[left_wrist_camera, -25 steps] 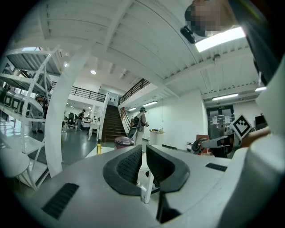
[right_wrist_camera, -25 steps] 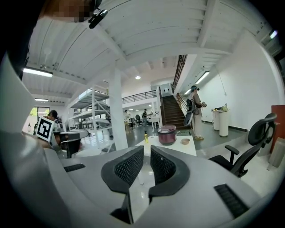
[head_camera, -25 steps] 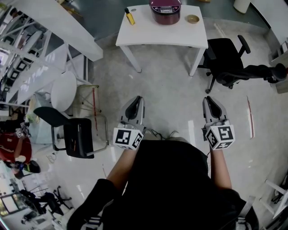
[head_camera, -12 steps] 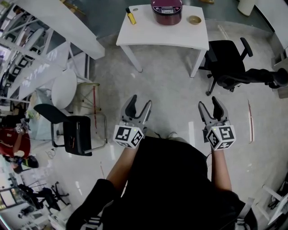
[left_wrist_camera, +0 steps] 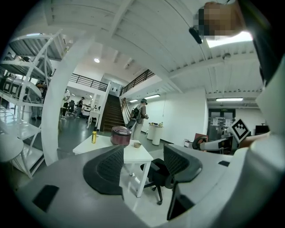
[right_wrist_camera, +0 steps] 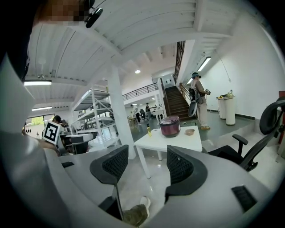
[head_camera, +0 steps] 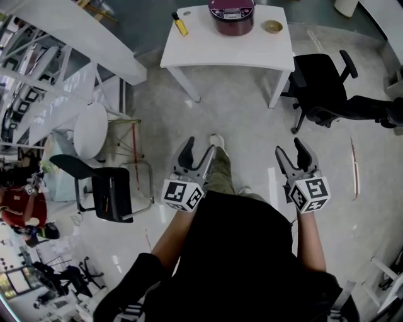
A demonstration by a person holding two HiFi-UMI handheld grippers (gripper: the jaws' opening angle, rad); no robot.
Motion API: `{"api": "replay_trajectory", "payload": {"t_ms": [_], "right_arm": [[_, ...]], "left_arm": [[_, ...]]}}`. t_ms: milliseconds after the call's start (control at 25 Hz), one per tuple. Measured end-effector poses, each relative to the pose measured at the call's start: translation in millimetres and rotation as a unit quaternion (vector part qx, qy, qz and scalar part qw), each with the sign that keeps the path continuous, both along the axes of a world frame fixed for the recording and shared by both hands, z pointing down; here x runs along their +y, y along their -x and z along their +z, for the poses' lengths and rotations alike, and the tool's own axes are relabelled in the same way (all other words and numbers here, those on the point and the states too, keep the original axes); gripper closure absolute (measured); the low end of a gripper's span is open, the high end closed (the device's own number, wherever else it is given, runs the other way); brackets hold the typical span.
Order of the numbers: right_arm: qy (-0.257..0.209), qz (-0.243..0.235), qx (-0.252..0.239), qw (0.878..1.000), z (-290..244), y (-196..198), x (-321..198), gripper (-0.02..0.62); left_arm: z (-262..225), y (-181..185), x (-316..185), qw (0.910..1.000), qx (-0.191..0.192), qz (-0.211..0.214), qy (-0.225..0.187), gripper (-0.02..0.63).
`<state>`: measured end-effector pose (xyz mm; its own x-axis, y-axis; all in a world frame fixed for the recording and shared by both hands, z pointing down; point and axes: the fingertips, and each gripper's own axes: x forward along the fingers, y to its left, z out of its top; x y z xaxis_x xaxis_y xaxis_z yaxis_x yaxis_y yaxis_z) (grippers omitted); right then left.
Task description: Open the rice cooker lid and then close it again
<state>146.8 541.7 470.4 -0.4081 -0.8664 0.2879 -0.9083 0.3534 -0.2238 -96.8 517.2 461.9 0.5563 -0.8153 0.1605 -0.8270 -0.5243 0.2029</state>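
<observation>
In the head view, the dark red round rice cooker (head_camera: 232, 12) stands upright at the far edge of the white rectangular worktop (head_camera: 208, 49), its lid lying flat and shut. Being round, it shows no long axis from above, and which way its front faces cannot be told. A slim yellow bottle (head_camera: 181, 24) stands left of the rice cooker, a small tan bowl (head_camera: 272, 26) is just right of it, and a black office chair (head_camera: 324, 85) is on the floor further right. Well apart from the rice cooker, the left hand-held gripper (head_camera: 199, 146) and the right hand-held gripper (head_camera: 291, 147) both point towards it. In the left gripper view, the left hand-held gripper (left_wrist_camera: 142, 162) is released, its jaws having just been opening, with nothing between them; the rice cooker (left_wrist_camera: 121, 135) shows far off, above and left of the gap. In the right gripper view, the right hand-held gripper (right_wrist_camera: 147, 164) is likewise released, its jaws having just been opening and empty; the rice cooker (right_wrist_camera: 169, 126) stands far ahead, above the gap.
</observation>
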Motion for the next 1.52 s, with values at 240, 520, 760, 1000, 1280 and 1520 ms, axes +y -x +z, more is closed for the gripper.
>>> {"api": "replay_trajectory", "payload": {"t_ms": [240,520,760,1000,1280,1520], "right_arm": [[0.012,0.017,0.010,1.000,11,-3,-38,0.357],[0.015,0.047,0.012,0.999,1,-4,-122,0.357],[0.003,0.058,-0.007,0.998,-23,11,-224,0.358],[0.021,0.048,-0.038,0.998,-25,35,-299,0.358],[0.036,0.049,-0.018,0.998,-17,50,-354,0.357],[0.052,0.050,-0.003,0.997,-9,60,-382,0.357]], "left_arm": [[7,-20,-62,0.9994,0.005,0.032,-0.009,0.348],[9,-32,-158,0.9975,0.016,0.068,-0.012,0.348],[6,-26,-245,0.9963,0.022,0.082,-0.008,0.348],[3,-10,-324,0.9956,0.014,0.091,-0.020,0.348],[1,4,-385,0.9948,0.031,0.096,-0.016,0.348],[7,13,-421,0.9934,0.036,0.106,-0.023,0.347]]}}
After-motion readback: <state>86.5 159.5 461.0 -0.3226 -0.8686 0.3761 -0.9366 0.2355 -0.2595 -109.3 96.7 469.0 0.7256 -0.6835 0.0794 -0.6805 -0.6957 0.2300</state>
